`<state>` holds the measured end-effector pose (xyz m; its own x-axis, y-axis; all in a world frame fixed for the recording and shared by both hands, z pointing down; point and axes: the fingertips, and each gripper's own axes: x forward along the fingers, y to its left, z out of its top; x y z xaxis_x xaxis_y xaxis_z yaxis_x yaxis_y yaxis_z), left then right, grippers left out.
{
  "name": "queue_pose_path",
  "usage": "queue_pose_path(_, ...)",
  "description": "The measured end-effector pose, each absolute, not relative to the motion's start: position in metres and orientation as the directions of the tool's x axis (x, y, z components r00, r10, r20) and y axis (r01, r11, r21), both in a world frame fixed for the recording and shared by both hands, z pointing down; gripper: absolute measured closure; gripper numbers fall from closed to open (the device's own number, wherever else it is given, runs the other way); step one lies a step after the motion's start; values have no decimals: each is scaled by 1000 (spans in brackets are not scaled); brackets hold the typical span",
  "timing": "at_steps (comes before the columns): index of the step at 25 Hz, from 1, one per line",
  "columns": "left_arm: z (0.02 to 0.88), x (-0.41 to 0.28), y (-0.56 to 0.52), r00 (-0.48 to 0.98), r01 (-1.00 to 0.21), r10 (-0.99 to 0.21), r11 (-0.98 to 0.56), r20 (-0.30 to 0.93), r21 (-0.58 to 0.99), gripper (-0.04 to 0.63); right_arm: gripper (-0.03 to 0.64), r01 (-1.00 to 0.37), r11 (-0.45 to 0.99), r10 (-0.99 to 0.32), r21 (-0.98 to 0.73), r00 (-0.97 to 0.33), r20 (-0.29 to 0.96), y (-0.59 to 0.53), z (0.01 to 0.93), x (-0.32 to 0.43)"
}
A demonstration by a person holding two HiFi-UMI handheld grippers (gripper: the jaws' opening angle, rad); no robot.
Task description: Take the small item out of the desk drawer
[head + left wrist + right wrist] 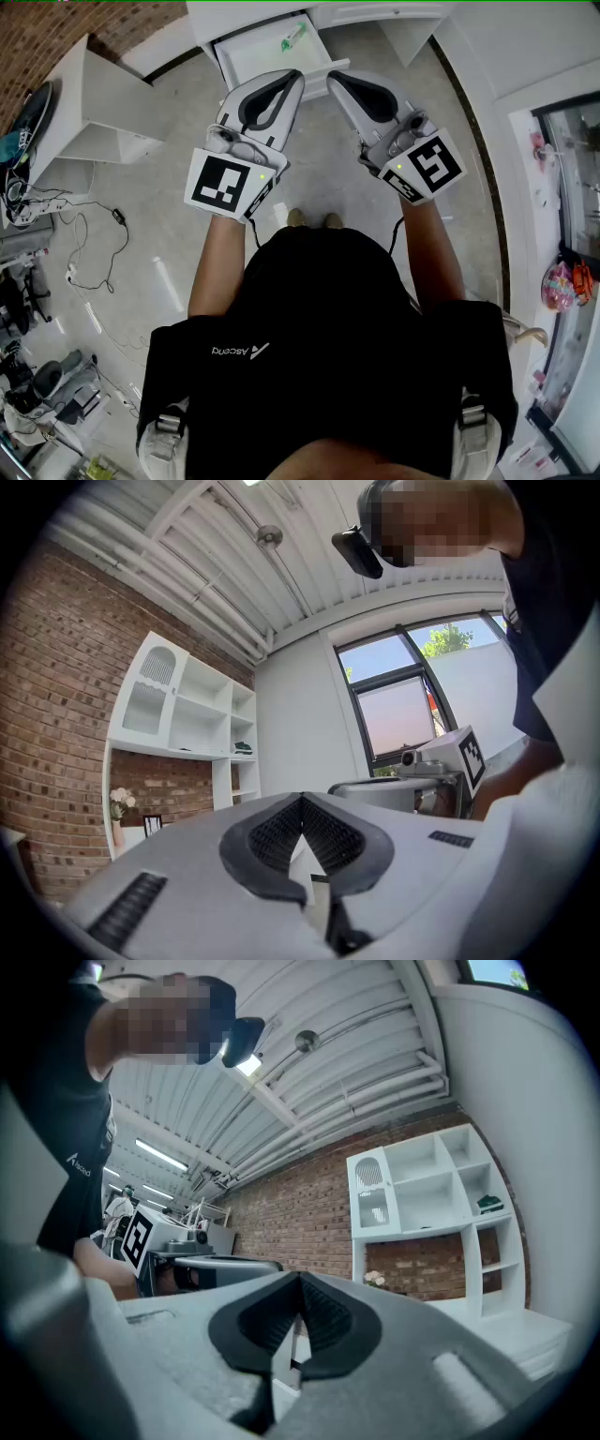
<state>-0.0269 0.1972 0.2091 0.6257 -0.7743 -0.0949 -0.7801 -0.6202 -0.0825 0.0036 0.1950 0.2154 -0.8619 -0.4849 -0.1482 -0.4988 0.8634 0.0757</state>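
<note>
The person's black shirt (328,319) is filling the nearest ground, with both forearms reaching forward. The left gripper (286,84) is carrying nothing, its fingers (272,841) pressing together. The right gripper (345,84) is empty too, its fingers (323,1321) meeting at the tips. Just beyond both sets of fingertips, the drawer (246,56) of the white table (234,11) is standing open. The small green item (293,37) is lying inside it, ahead of the left fingertips and apart from them.
</note>
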Motion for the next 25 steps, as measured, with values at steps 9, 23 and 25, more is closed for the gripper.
queue_pose_path(9,213,-51,193,613,-790,-784,-609,-101,-63,597,615,-507,860,-495,59,-857,-145,189,218,-13)
queue_pose_path(23,235,-137,172,614,-788,-781,-614,-117,-36,597,615,-579,811,-572,83,-815,-93,173,240,-64)
queue_pose_path(25,236,-142,168,618,-784,-777,-619,-116,-30,597,615,-586,806,-580,87,-810,-85,169,239,-68)
